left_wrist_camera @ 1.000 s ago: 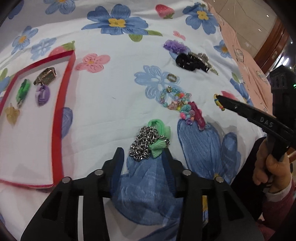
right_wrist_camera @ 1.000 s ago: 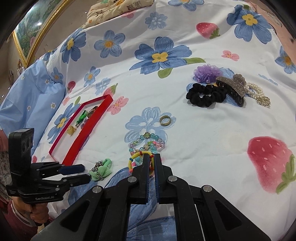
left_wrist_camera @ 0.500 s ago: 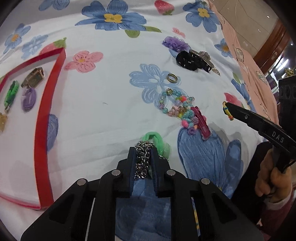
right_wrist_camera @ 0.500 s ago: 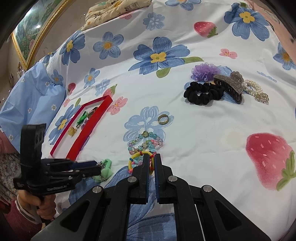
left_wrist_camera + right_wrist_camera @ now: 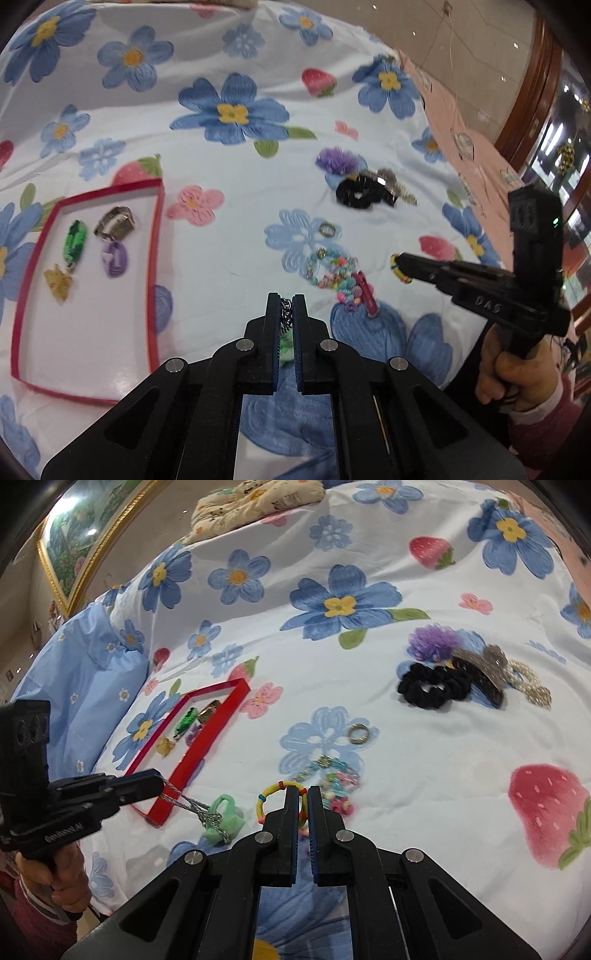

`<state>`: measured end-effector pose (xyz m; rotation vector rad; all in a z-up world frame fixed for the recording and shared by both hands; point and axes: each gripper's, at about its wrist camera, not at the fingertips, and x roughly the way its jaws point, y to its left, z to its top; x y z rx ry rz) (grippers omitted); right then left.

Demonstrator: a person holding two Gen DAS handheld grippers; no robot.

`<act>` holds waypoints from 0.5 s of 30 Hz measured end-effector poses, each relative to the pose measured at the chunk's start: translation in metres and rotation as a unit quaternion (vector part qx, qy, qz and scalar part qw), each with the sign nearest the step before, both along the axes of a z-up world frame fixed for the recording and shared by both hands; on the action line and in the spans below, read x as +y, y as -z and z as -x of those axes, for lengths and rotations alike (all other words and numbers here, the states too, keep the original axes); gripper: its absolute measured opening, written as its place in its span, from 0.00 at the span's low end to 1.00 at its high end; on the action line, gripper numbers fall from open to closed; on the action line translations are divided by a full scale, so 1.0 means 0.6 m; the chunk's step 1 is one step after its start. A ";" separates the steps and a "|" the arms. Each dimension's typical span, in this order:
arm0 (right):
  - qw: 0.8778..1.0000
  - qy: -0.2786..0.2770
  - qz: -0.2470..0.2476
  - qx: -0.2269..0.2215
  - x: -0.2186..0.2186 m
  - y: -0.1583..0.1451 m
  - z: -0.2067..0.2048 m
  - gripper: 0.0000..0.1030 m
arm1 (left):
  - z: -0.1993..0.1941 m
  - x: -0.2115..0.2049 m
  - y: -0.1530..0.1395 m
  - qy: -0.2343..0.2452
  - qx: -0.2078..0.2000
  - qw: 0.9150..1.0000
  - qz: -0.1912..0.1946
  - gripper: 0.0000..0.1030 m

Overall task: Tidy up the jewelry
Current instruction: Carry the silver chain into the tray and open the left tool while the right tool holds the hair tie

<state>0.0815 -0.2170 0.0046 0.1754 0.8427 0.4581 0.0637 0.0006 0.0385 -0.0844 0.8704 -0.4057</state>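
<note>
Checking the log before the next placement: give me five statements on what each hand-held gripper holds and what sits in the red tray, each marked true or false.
1. The left hand-held gripper is shut on the silver chain. True.
2. The green scrunchie lies in the red tray. False: it hangs from the chain beside the tray.
3. The right hand-held gripper grips the multicolored band. True.
4. The gold ring is in the tray. False: it lies on the bedspread.
5. The black scrunchie lies beside the glittery claw clip. True.
</note>
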 end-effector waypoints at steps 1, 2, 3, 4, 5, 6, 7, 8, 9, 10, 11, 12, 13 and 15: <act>1.000 -0.002 -0.001 -0.002 0.004 -0.003 0.001 0.04 | 0.003 0.007 -0.007 -0.003 -0.003 1.000 0.006 0.04; 1.000 -0.006 -0.001 -0.004 0.010 -0.007 0.001 0.04 | 0.005 0.012 -0.011 -0.005 -0.005 1.000 0.009 0.04; 1.000 -0.009 -0.001 -0.006 0.014 -0.008 0.001 0.04 | 0.006 0.018 -0.016 -0.007 -0.008 1.000 0.012 0.04; 1.000 -0.013 -0.001 -0.007 0.021 -0.012 0.000 0.04 | 0.007 0.026 -0.023 -0.011 -0.011 1.000 0.015 0.04; 1.000 -0.018 -0.001 -0.009 0.029 -0.015 -0.001 0.04 | 0.007 0.031 -0.028 -0.015 -0.015 1.000 0.019 0.04; 1.000 -0.021 -0.002 -0.011 0.035 -0.018 -0.001 0.04 | 0.008 0.038 -0.033 -0.019 -0.017 0.999 0.023 0.04; 1.000 -0.024 -0.003 -0.012 0.041 -0.020 0.000 0.04 | 0.008 0.043 -0.037 -0.023 -0.020 0.999 0.025 0.04; 0.999 -0.029 -0.003 -0.015 0.049 -0.023 -0.001 0.04 | 0.009 0.047 -0.041 -0.026 -0.023 0.999 0.027 0.04; 0.999 -0.034 -0.003 -0.018 0.057 -0.026 -0.001 0.04 | 0.010 0.054 -0.046 -0.029 -0.025 0.999 0.032 0.04; 0.999 -0.037 -0.004 -0.020 0.063 -0.029 -0.002 0.04 | 0.009 0.061 -0.053 -0.032 -0.028 0.998 0.039 0.04; 0.999 -0.041 -0.006 -0.021 0.069 -0.030 -0.003 0.04 | 0.010 0.064 -0.058 -0.031 -0.031 0.998 0.042 0.04; 0.999 -0.042 -0.007 -0.022 0.071 -0.032 -0.004 0.04 | 0.011 0.066 -0.064 -0.031 -0.036 0.998 0.040 0.04; 0.999 -0.045 -0.008 -0.024 0.077 -0.033 -0.006 0.04 | 0.011 0.067 -0.068 -0.032 -0.040 0.998 0.034 0.04; 0.998 -0.049 -0.008 -0.025 0.084 -0.034 -0.008 0.04 | 0.011 0.071 -0.072 -0.033 -0.041 0.998 0.034 0.04</act>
